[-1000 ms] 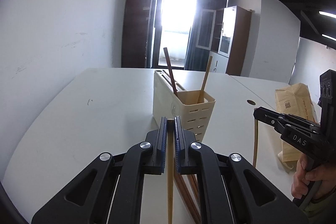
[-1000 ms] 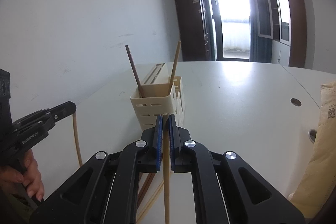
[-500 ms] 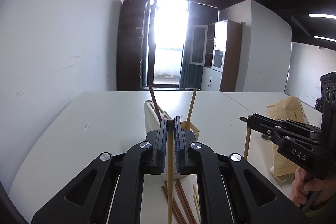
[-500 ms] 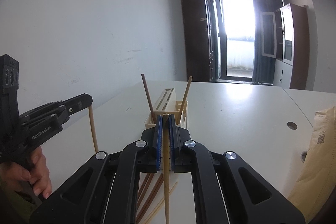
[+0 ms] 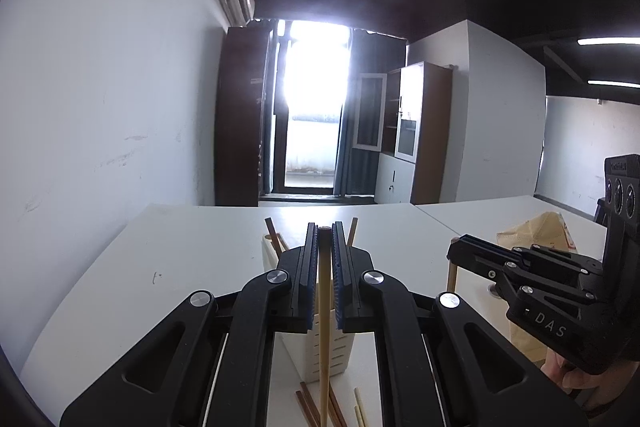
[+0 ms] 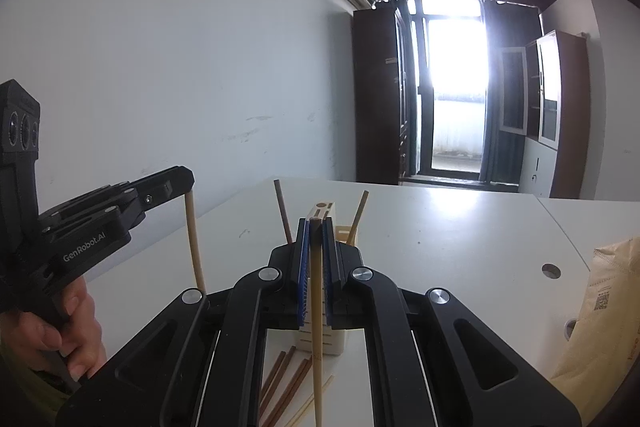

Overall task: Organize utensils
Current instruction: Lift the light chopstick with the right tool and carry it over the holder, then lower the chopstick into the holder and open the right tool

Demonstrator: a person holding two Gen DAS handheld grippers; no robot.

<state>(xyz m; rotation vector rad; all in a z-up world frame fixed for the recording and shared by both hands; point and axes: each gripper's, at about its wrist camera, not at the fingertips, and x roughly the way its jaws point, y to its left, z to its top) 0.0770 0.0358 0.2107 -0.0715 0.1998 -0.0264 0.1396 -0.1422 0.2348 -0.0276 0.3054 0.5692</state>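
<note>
My left gripper [image 5: 323,229] is shut on a light wooden chopstick [image 5: 323,327] that hangs down from the jaws. My right gripper [image 6: 315,223] is shut on another light chopstick [image 6: 316,327], also hanging down. Both are held above a cream utensil holder [image 5: 308,355], also in the right wrist view [image 6: 320,341], which holds a dark chopstick [image 6: 282,211] and a light chopstick [image 6: 358,215]. Each gripper shows in the other's view, the right [image 5: 454,253] and the left [image 6: 188,183]. Several loose chopsticks [image 6: 286,383] lie on the table in front of the holder.
The white table [image 6: 440,227] runs to a wall on the left. A brown paper bag [image 6: 600,327] stands at the right, also in the left wrist view [image 5: 536,231]. Cable holes [image 6: 551,270] are in the tabletop near it.
Both grippers have risen and tilted up with their chopsticks. The holder has dropped lower in both views and is now largely hidden behind the jaws.
</note>
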